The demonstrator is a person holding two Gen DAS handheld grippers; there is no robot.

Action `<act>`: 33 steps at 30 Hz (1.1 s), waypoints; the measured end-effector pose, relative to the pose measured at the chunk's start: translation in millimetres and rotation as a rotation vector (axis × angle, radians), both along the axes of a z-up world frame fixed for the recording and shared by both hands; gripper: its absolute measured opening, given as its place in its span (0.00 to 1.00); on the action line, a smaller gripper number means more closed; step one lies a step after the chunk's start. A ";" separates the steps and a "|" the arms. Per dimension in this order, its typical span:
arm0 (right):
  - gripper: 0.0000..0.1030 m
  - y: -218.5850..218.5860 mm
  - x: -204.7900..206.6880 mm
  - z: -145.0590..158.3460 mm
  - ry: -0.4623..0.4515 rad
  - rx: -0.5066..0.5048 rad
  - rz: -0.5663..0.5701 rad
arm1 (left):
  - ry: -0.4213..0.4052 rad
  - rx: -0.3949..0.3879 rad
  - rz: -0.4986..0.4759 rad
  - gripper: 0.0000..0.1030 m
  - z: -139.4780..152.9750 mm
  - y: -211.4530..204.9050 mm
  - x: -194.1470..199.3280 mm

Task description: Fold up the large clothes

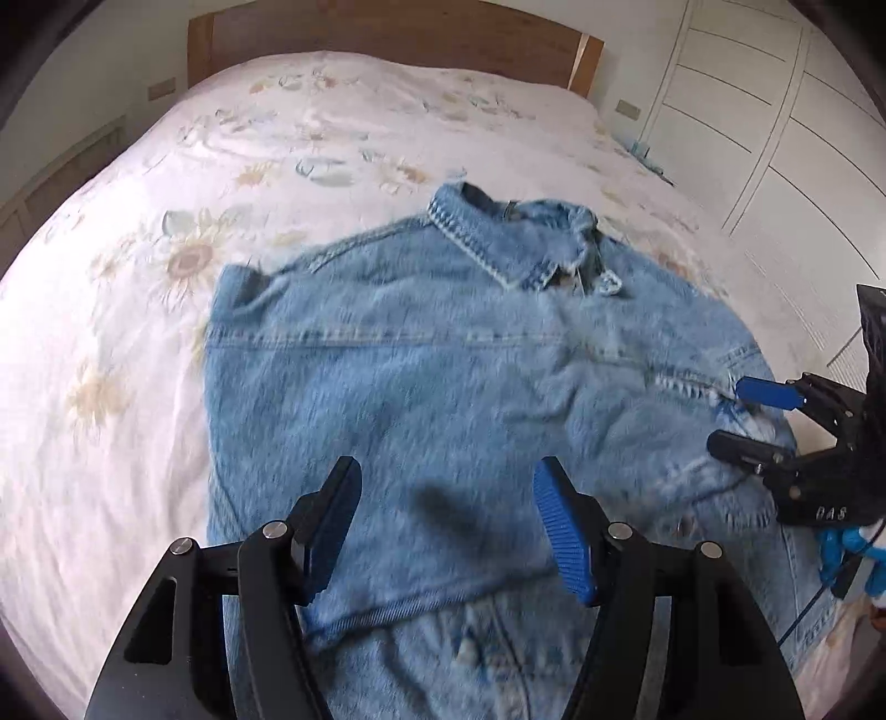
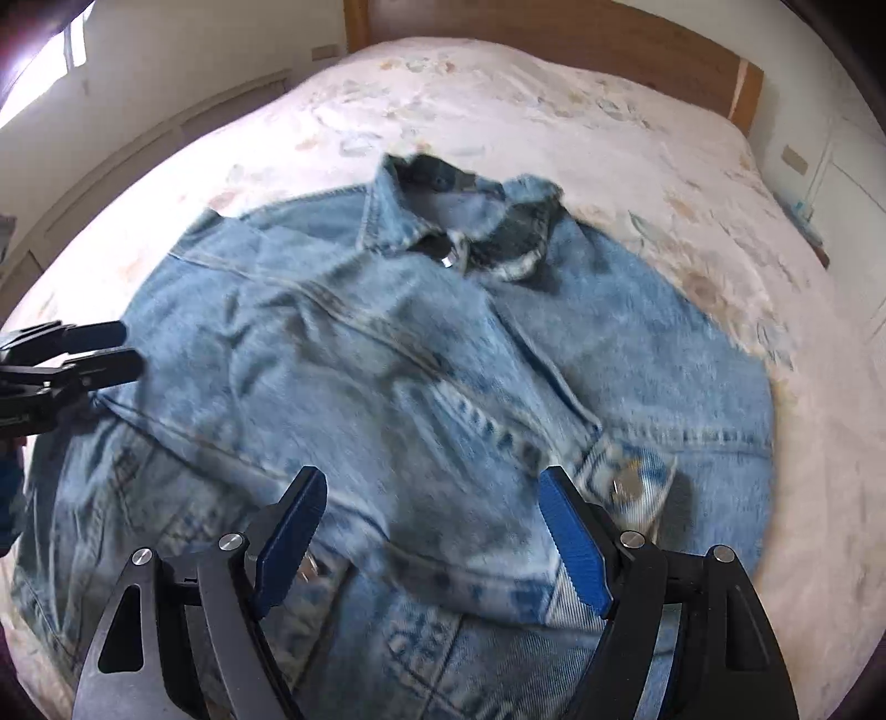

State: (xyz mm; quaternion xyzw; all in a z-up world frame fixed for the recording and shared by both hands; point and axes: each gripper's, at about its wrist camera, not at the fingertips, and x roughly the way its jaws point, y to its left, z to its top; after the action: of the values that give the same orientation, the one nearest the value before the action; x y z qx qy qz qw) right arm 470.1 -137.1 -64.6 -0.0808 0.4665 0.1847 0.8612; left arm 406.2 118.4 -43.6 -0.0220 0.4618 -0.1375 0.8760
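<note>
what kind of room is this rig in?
Almost certainly a home bedroom: a bed with a floral bedspread, a wooden headboard at its far end, and white panelled wardrobe doors beside it. The denim jacket lies spread on the bed.

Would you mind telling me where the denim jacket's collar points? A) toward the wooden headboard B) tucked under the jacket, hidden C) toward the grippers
A: the collar of the denim jacket lies at its far end, nearest the wooden headboard, away from both grippers.
</note>
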 end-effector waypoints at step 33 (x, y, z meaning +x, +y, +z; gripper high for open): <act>0.80 15.5 27.1 -30.1 0.015 -0.109 0.107 | 0.041 0.052 -0.007 0.67 -34.6 -28.3 51.4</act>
State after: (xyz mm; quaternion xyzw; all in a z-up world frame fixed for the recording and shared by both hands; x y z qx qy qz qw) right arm 497.1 -121.6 -94.7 -0.1511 0.4775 0.2052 0.8409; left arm 457.6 90.2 -78.3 -0.0004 0.4832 -0.1277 0.8662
